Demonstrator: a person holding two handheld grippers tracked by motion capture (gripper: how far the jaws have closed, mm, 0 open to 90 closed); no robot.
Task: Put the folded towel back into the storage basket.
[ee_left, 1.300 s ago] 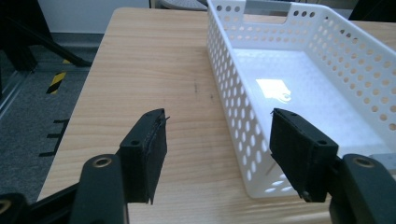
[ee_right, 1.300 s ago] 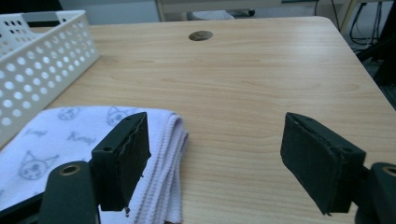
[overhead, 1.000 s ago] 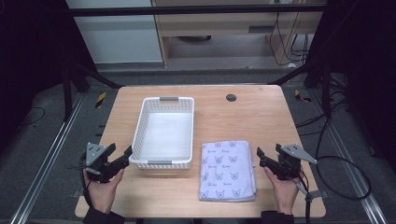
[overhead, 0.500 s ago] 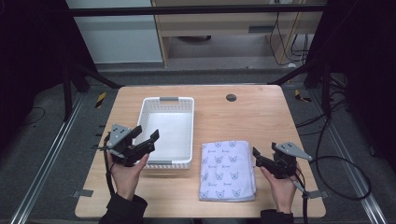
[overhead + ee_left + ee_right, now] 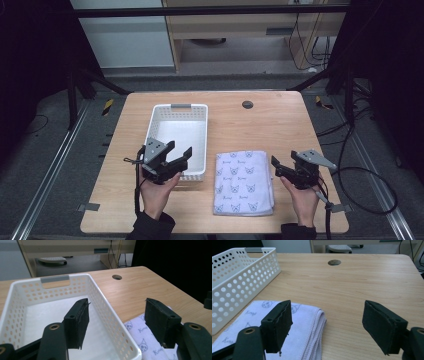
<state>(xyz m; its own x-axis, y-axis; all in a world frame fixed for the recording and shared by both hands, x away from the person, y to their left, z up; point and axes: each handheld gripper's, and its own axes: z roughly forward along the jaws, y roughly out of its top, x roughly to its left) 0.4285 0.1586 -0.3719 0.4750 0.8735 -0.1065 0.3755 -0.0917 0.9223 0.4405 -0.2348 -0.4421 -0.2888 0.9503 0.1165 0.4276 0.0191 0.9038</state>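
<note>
Folded towel [image 5: 244, 183] is lying flat lower centre of the high view, pale lavender with a small cat-face print, stitched edges stacked, just right of the white perforated basket [image 5: 200, 107]. Left gripper [image 5: 181, 155] is hovering over the basket's near right corner, jaws spread but just closing a little, nothing between them; right gripper [image 5: 274, 167] is sitting just right of the towel, jaws spread, empty. Light wood table [image 5: 280, 125] with a round grommet hole [image 5: 247, 104], grey floor, dark room, cabinets running along the top.
</note>
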